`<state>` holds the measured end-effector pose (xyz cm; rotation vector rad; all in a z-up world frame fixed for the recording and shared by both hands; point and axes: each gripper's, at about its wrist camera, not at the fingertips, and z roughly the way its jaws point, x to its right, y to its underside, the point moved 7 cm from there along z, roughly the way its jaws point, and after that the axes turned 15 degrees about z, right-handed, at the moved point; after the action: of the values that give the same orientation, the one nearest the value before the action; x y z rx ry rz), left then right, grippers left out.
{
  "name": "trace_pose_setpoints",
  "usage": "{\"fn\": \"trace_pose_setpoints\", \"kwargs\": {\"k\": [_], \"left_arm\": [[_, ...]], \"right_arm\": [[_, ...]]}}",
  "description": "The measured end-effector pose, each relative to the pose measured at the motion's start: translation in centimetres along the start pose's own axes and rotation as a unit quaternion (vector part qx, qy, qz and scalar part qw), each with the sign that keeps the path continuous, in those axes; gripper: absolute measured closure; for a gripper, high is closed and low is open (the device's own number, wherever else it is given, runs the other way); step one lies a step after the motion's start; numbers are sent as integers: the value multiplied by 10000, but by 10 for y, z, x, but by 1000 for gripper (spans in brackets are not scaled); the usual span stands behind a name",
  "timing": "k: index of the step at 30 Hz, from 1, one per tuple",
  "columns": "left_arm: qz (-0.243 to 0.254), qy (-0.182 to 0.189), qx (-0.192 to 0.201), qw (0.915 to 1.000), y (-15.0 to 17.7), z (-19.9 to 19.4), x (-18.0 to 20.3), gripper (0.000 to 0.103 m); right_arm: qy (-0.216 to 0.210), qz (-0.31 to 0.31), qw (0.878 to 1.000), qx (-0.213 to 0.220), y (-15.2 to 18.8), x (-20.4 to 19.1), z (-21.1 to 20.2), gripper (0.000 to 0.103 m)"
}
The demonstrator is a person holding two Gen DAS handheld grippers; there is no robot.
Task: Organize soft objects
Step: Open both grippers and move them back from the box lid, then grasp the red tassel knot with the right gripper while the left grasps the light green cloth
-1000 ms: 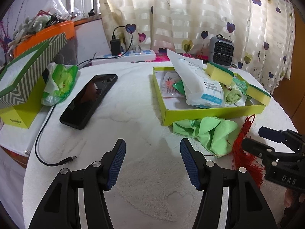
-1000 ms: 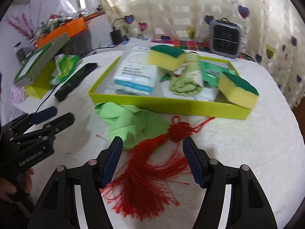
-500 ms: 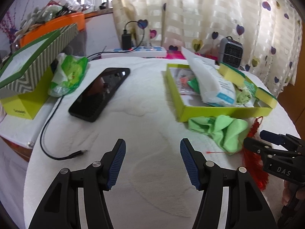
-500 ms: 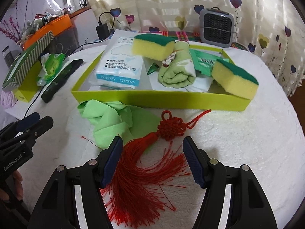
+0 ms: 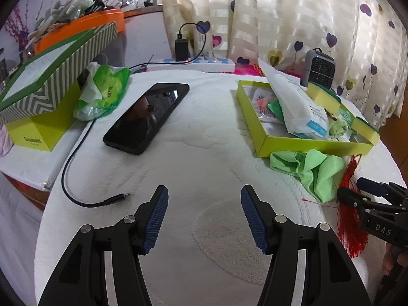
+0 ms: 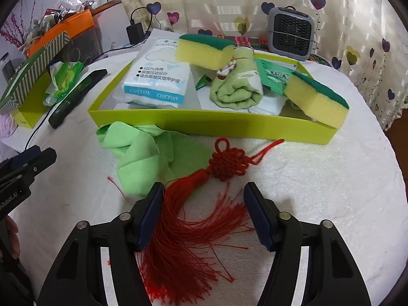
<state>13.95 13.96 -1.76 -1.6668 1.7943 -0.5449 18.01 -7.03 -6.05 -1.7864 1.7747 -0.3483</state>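
We note red tassel (image 6: 188, 219) on white cloth-covered table (image 6: 331, 191), just in front of lime tray (image 6: 209, 125); knot toward tray. Green cloth (image 6: 137, 158) touches tray front, beside tassel. Right gripper (image 6: 202, 209) straddles tassel strands, jaws just been closing, wide apart, not gripping. Left gripper (image 5: 204, 213) gapes wide, empty, over bare table well left of tray.

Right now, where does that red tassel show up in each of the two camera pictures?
Left wrist view: the red tassel lies at the far right, beside the green cloth.
Right wrist view: bottom centre, between the tool's fingers.
Shared landmark: the lime-green tray.
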Motion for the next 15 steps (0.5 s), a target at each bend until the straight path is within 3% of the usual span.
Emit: {"fn": "trace_pose_setpoints", "kwargs": {"k": [8, 15], "left_arm": [[33, 120, 30, 9999, -1, -3, 5, 44], [58, 264, 34, 9996, -2, -3, 12, 44]], "right_arm": [[221, 42, 9997, 3, 2, 17, -9, 46], [634, 344, 9974, 82, 1, 64, -23, 46]]}}
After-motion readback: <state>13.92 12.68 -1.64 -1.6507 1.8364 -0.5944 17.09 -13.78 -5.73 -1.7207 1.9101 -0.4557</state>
